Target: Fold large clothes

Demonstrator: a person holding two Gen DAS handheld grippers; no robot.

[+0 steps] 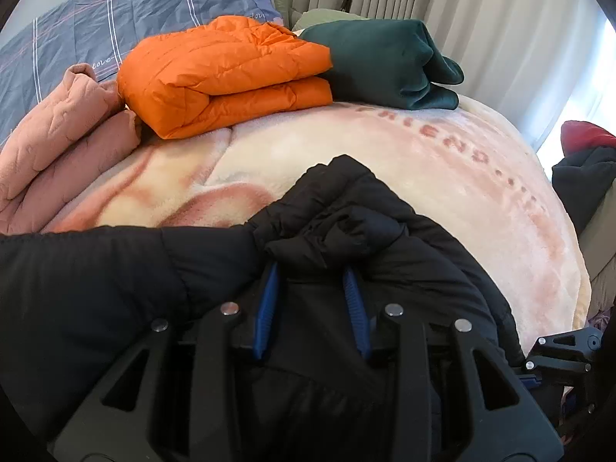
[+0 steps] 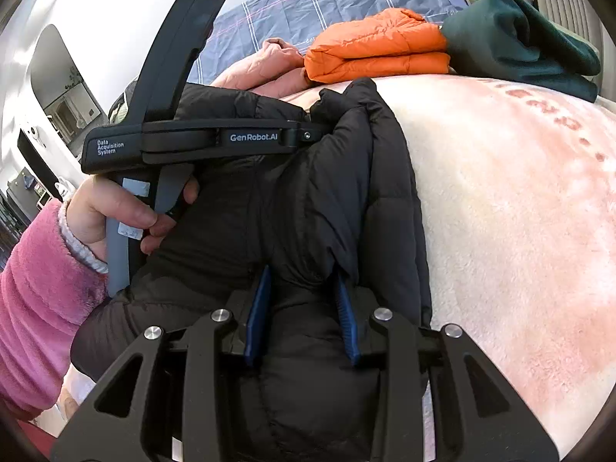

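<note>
Both the left claw (image 1: 312,269) and right claw (image 2: 304,273) pinch bunched folds of a black puffer jacket (image 1: 365,254) on the blanket-covered bed (image 1: 442,177), short of the folded orange jacket (image 1: 227,73); the fold should go best with both carried over level and together.

cream-pink blanket (image 1: 385,161); grey curtains (image 1: 481,0); plaid bedsheet (image 1: 115,11)

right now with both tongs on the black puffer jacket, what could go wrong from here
1. The black puffer jacket is thick and slick; the bunched fabric in the left tongs or right tongs could slip out mid-fold.
2. Its bulk may spring back open once released.
3. The folded orange jacket and dark green garment lie just ahead on the blanket; a wide swing could knock them apart.
</note>
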